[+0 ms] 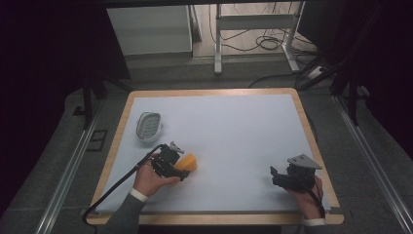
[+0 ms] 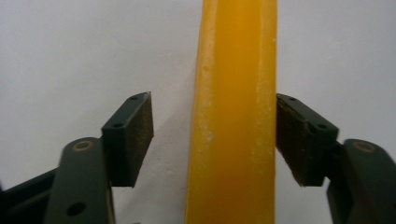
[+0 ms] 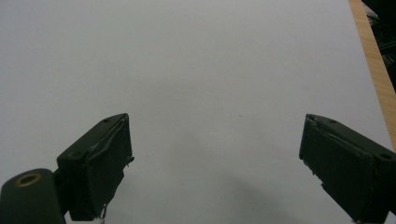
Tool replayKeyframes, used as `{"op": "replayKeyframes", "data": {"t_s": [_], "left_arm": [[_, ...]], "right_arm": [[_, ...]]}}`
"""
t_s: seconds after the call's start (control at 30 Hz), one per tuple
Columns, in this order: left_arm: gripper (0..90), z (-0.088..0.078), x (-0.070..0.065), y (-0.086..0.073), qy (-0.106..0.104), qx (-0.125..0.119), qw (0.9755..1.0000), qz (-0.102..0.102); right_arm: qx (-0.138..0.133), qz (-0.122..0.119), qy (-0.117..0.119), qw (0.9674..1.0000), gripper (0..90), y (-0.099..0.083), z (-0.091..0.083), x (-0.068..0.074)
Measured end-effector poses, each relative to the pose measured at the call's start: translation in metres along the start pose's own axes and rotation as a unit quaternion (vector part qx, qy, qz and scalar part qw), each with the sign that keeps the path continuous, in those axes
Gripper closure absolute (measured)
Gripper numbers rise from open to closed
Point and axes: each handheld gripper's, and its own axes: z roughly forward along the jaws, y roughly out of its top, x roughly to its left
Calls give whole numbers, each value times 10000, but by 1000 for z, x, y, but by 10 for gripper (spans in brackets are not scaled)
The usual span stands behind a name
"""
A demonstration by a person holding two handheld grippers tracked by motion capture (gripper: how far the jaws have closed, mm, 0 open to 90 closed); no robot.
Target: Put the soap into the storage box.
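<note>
At the near left of the table (image 1: pixel 214 95), which carries a pale sheet over a wooden rim, the person's left hand (image 1: pixel 148 179) holds the left gripper (image 1: pixel 181 163) down at a yellow-orange block (image 1: pixel 187 162) that lies on the sheet. Seen along that gripper's own jaws, the yellow-orange block (image 2: pixel 233 116) stands between them as a tall band running from near to far: the right-hand pad (image 2: pixel 292 135) lies right against its edge, while the left-hand pad (image 2: pixel 140 133) is apart from it, with a strip of bare sheet and a shadow showing in the gap. So the claw sits at a middling width with the block inside it, not squeezed from both sides. Just beyond that hand, toward the far left of the sheet, rests a small white oval dish (image 1: pixel 149 125) with a ribbed inside, near the block but not touching it. Well apart, at the near right of the table, the right hand (image 1: pixel 308 192) holds the right gripper (image 1: pixel 275 174) just above the sheet, its jaws pointing leftward; its grey three-cornered plate sits on top. From its own camera the right gripper (image 3: pixel 215 154) stands wide, with bare pale sheet between the two dark pads and the wooden rim running along the far right edge. A black cable trails from the left gripper toward the near edge.
</note>
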Motion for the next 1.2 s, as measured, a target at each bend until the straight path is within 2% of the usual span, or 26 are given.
{"op": "replayKeyframes", "data": {"t_s": [0.07, 0.17, 0.37, 0.5, 0.7, 0.97, 1.17, 1.2], "left_arm": [[402, 1, -2, -1, 28, -9, 10000, 8], [425, 4, -2, -2, 50, 32, 10000, 0], [530, 9, -4, -3, 13, 123, 9999, -5], [599, 10, -3, -3, -83, 131, 9999, -1], [608, 9, -1, -2, -108, 140, 9998, -6], [609, 7, 3, -2, -250, 109, 9996, 8], [610, 0, 8, -1, -278, -7, 9996, -28], [610, -4, 9, -1, -252, -107, 9996, -38]], "right_arm": [[3, -15, -1, 10000, 92, 0, 0, 0], [10, -14, 6, 10000, 91, 0, -1, 1], [25, -24, -10, 10000, 91, 0, 0, 1], [24, -28, -15, 10000, 92, 0, -1, 1], [38, -28, -16, 10000, 91, 0, 0, 1], [35, -2, -27, 10000, 91, -1, 0, -1], [32, -9, -31, 10000, 91, -1, 0, -1], [32, -5, -31, 10000, 92, -1, -1, -1]]}}
